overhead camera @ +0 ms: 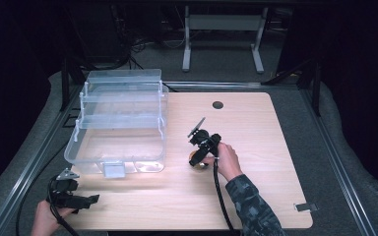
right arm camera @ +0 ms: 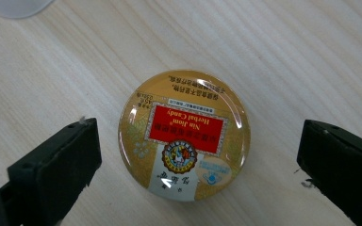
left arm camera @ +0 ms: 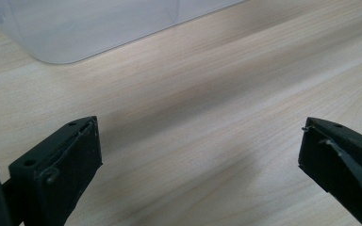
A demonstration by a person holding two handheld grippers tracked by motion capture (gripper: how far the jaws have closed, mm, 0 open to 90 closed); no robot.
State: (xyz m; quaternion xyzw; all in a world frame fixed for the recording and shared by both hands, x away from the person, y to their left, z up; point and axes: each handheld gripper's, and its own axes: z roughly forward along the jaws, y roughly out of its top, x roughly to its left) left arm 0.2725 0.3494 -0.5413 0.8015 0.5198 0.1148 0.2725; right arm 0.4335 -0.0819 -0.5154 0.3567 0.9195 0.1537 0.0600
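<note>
- Your left hand-held gripper [overhead camera: 74, 199] sits at the near-left bench [overhead camera: 256, 196] corner, jaws wide apart, nothing in them. Fine there, but its cable runs off the edge, so a snag could jerk it toward the box.
- Your right hand-held gripper [right arm camera: 198, 155] hangs over the tin [right arm camera: 185, 135], jaws spread wide, one each side, neither touching. It holds nothing yet.
- The tin lies flat on the bench, lid up, mid-bench, right of the box [overhead camera: 120, 123] and apart from it.
- Risk: the tin is low, round and glossy. Close too high and the pads will likely ride over the lid rim and pop it out.
- Risk: the left jaw is nearer the tin than the right. Close off-centre and the near jaw will shove it sideways first.
- Risk: a tilted descent drives a jaw tip into the bench.
- Farther off, the box stands open in tiers. Carry the tin low and you could clip its front wall.
</note>
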